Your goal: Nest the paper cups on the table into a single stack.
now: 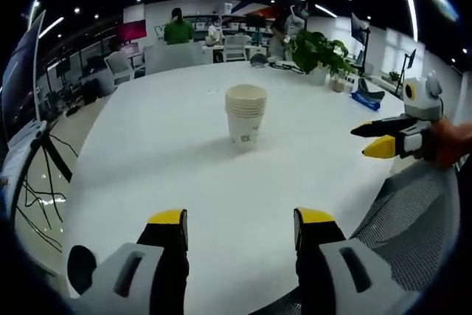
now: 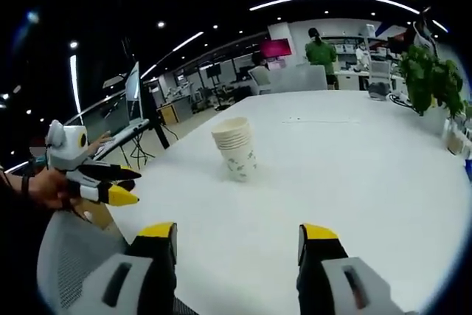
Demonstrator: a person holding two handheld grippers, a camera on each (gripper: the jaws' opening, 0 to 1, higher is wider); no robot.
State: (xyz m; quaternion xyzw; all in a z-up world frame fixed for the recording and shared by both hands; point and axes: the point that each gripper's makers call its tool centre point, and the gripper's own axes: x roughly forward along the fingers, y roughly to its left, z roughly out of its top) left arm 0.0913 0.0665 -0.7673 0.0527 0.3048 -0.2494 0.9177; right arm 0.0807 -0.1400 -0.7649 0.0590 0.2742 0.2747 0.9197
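A white table spans the middle of both views, in an open office with ceiling light strips, desks and monitors along the upper left. A potted plant stands at the table's far edge, upper right of the left gripper view; a person in green is at the upper centre, beyond the table. A mesh chair back fills the lower right of that view.

The cups stand nested as one upright stack near the centre of the table; the bottom cup bears a small green print, too small to read.

The left gripper rises from the bottom of its view, jaws spread wide and holding nothing, well short of the stack. The right gripper is likewise wide apart and unloaded. Each also appears at the other view's edge, held by a hand above the chair, yellow-tipped jaws nearly together there.
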